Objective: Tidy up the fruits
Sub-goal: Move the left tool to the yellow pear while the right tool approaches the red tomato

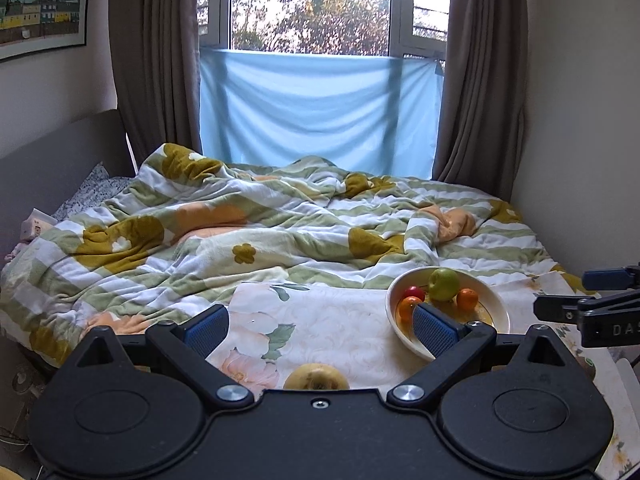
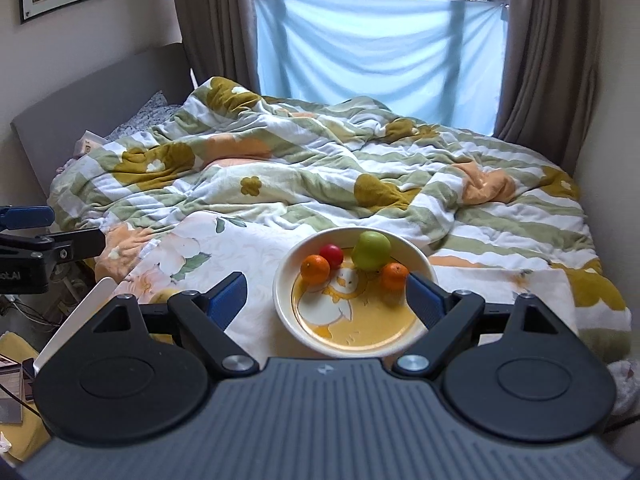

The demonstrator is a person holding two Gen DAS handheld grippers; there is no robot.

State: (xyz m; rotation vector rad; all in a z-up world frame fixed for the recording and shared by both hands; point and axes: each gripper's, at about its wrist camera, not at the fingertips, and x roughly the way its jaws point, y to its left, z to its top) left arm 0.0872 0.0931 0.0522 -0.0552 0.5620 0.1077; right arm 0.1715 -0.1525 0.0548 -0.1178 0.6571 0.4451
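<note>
Fruit is mostly gathered already: the bowl (image 2: pixel 430 270) holds a green apple (image 2: pixel 372 251), a small red fruit (image 2: pixel 333 256) and two oranges, one (image 2: pixel 315 269) on its left side and one (image 2: pixel 394 276) on its right; all four sit toward the far side of the dish, close together. One piece looks left over, a yellowish fruit (image 1: pixel 316 377) lying on the floral cloth (image 1: pixel 340 332) outside the bowl, just ahead of the left hand-held gripper (image 1: pixel 320 326), whose jaws stand wide with nothing between them; the right hand-held gripper (image 2: pixel 326 300) is likewise spread wide and empty, hovering before the bowl's near rim. By my reading the job is near its end, with that one stray fruit to be lifted into the bowl; the surface beneath the cloth is hidden, so I cannot say whether it is a worktop or the bed (image 1: pixel 280 220) itself.
</note>
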